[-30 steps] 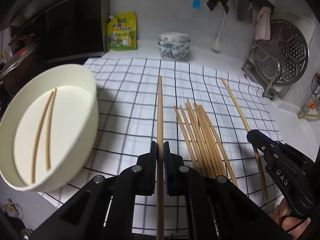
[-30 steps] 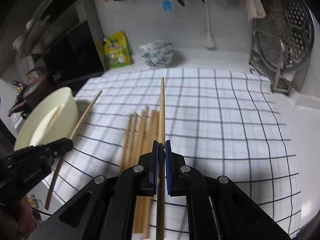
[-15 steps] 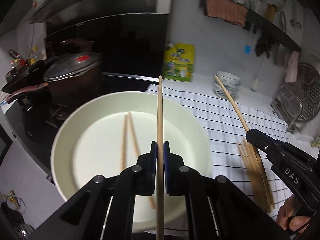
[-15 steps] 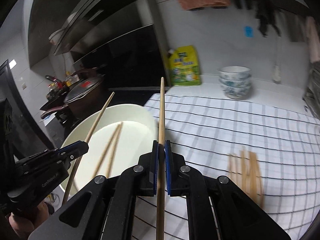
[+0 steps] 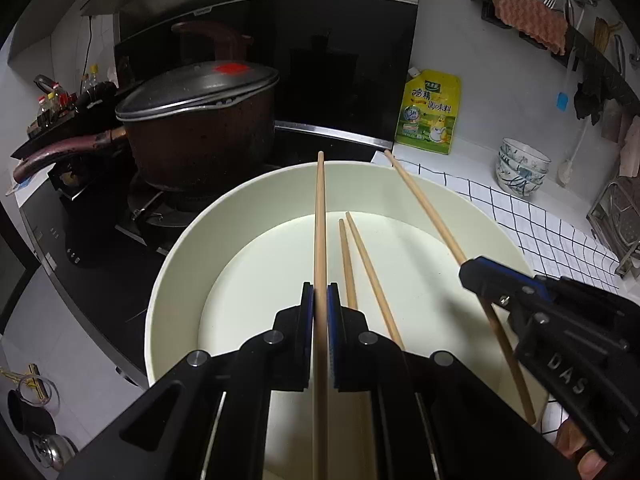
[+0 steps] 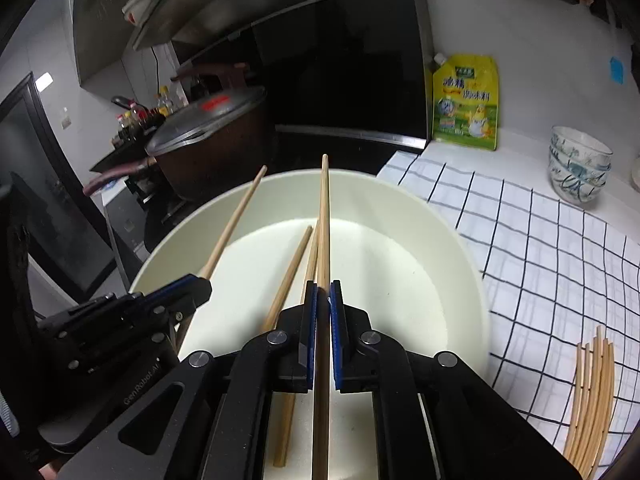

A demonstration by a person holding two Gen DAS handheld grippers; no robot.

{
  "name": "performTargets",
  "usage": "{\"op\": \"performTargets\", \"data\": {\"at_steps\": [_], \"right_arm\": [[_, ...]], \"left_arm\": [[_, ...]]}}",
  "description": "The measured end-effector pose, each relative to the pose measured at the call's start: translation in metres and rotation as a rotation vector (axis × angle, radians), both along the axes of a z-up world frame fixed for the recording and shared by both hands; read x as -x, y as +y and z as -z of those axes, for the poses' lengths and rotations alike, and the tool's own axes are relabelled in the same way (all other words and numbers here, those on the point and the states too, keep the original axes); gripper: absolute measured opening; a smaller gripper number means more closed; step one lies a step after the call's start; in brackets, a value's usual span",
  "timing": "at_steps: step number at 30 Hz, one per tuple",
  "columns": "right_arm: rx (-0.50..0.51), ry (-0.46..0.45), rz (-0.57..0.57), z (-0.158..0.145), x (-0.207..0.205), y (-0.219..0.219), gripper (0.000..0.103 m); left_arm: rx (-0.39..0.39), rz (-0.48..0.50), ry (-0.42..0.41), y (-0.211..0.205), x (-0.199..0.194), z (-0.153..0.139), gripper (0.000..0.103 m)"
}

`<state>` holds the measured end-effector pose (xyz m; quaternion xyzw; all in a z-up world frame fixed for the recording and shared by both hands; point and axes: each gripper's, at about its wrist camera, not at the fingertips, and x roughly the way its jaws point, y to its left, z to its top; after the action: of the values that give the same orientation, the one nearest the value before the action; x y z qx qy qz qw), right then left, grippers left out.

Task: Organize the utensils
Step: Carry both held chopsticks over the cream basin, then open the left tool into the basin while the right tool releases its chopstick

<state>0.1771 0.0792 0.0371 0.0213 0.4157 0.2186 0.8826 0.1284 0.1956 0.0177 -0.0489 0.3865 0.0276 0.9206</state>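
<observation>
A cream round bowl (image 5: pixel 192 248) (image 6: pixel 460 264) holds two wooden chopsticks (image 5: pixel 362 256) (image 6: pixel 294 264) on its bottom. My left gripper (image 5: pixel 319 292) is shut on a chopstick (image 5: pixel 320 216) and holds it above the bowl; it also shows in the right wrist view (image 6: pixel 200 280). My right gripper (image 6: pixel 323 292) is shut on another chopstick (image 6: pixel 324 216), also above the bowl; it shows in the left wrist view (image 5: pixel 466 270) with its chopstick (image 5: pixel 424 204). Several loose chopsticks (image 6: pixel 592 392) lie on the checked cloth (image 6: pixel 540 240).
A dark lidded pot (image 5: pixel 200 120) stands on the stove behind the bowl. A yellow pouch (image 5: pixel 430 112) leans on the wall. Stacked patterned bowls (image 5: pixel 522 168) sit at the back right, a metal rack (image 5: pixel 620 224) at the far right.
Both grippers have swung left from the cloth with their chopsticks and now hang closer over the bowl. The pile of chopsticks stays on the cloth.
</observation>
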Motion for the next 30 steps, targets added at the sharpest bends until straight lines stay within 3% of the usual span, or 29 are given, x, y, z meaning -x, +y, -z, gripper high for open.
{"op": "performTargets", "data": {"at_steps": [10, 12, 15, 19, 30], "right_arm": [[0.038, 0.063, 0.019, 0.024, -0.009, -0.001, 0.007], [0.039, 0.066, 0.02, 0.024, -0.009, -0.003, 0.007], [0.045, 0.043, 0.032, 0.02, -0.006, -0.006, 0.016], [0.045, 0.026, 0.039, 0.015, 0.0, -0.01, 0.016], [0.045, 0.0, 0.057, 0.004, 0.018, -0.017, 0.016]], "left_arm": [[0.014, 0.002, 0.034, 0.003, -0.01, 0.011, 0.009], [0.02, -0.007, 0.036, 0.004, -0.01, 0.01, 0.017], [0.037, -0.022, 0.039, 0.008, -0.007, 0.009, 0.034], [0.035, -0.044, 0.018, 0.01, -0.001, 0.004, 0.059], [0.039, -0.073, -0.004, 0.013, 0.016, -0.001, 0.069]]}}
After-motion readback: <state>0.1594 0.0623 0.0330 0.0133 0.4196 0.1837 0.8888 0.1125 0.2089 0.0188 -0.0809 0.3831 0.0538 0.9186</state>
